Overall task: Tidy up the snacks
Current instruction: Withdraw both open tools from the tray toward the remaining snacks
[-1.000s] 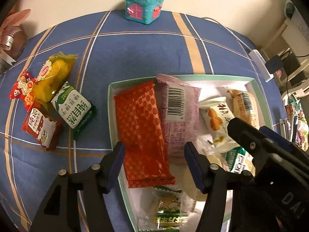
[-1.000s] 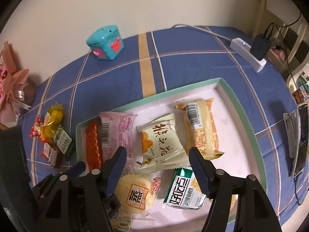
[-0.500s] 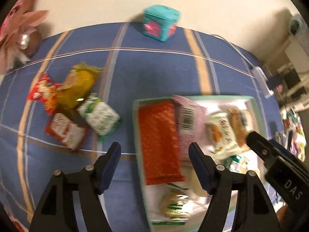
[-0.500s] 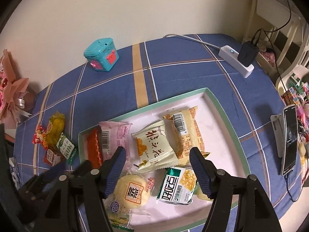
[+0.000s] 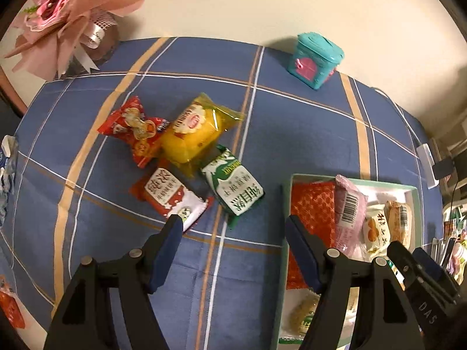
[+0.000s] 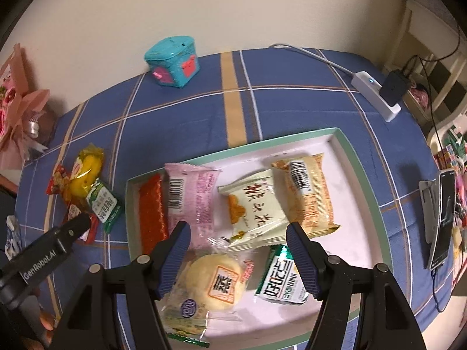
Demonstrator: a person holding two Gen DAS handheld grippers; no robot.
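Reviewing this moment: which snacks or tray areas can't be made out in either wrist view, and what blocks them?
- Left wrist view: near part of the tray is covered by the left hand-held gripper and the right one's body.
- Right wrist view: the packet under the round bun is cut off at the bottom edge.
- Right wrist view: the loose snack pile overlaps; the lowest wrapper is barely visible.

Home room, checked blue tablecloth [image 5: 292, 134], pink paper bouquet [image 5: 67, 14], teal toy house box [image 6: 172, 61], plugged-in power strip [image 6: 376, 94]
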